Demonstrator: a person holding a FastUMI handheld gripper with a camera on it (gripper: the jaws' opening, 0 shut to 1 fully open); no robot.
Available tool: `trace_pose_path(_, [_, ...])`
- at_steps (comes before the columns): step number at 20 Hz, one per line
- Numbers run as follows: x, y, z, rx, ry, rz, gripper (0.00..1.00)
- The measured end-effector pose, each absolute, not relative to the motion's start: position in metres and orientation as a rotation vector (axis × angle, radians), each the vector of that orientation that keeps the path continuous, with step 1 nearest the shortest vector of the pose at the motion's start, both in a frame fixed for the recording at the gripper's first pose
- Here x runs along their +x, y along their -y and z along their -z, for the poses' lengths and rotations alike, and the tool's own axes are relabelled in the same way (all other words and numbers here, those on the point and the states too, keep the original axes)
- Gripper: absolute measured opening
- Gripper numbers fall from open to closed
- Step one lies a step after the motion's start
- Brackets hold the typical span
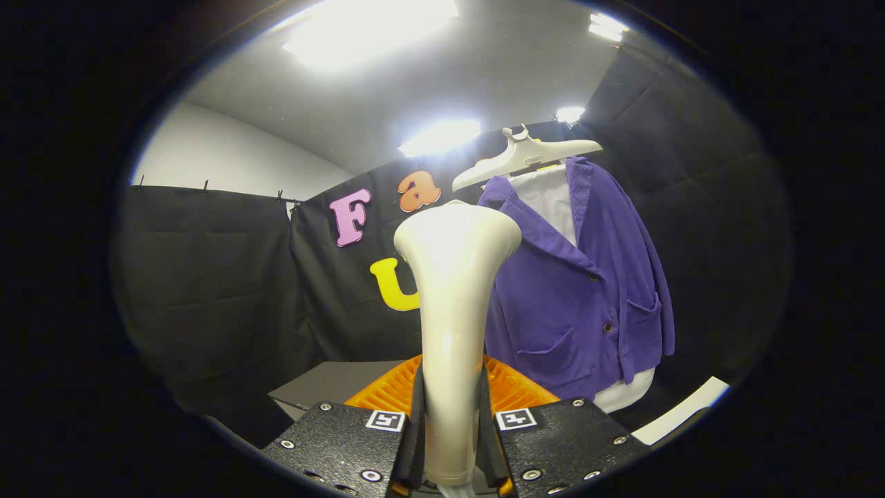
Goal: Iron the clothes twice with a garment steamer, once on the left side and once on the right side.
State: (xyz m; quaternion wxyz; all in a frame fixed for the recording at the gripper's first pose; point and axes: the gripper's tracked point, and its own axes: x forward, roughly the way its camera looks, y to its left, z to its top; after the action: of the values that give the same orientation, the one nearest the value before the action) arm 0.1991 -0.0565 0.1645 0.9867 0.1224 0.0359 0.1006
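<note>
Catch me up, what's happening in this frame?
The handheld gripper is shut on the handle of a cream garment steamer, head pointing up. Beyond it, a purple jacket over a white shirt hangs on a white hanger against the black booth wall. The steamer head sits beside the jacket's lapel area; contact can't be told.

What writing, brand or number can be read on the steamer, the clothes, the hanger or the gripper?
Garment steamer: no text on it.
Purple jacket, white shirt under it, white hanger: no text.
Gripper, jaws shut on the garment steamer: two square black-and-white markers, which are coded patterns, not words or numbers.
</note>
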Motion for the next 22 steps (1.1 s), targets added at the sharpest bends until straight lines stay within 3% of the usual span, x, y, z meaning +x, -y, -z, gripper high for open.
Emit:
trace_pose_path(10, [0.327,0.098,-0.214,0.241,0.002,-0.121,0.33])
trace_pose_path(16, [0.387,0.112,-0.185,0.244,-0.083,-0.06,0.33])
trace_pose_path(22, [0.389,0.114,-0.142,0.248,-0.163,-0.05,0.33])
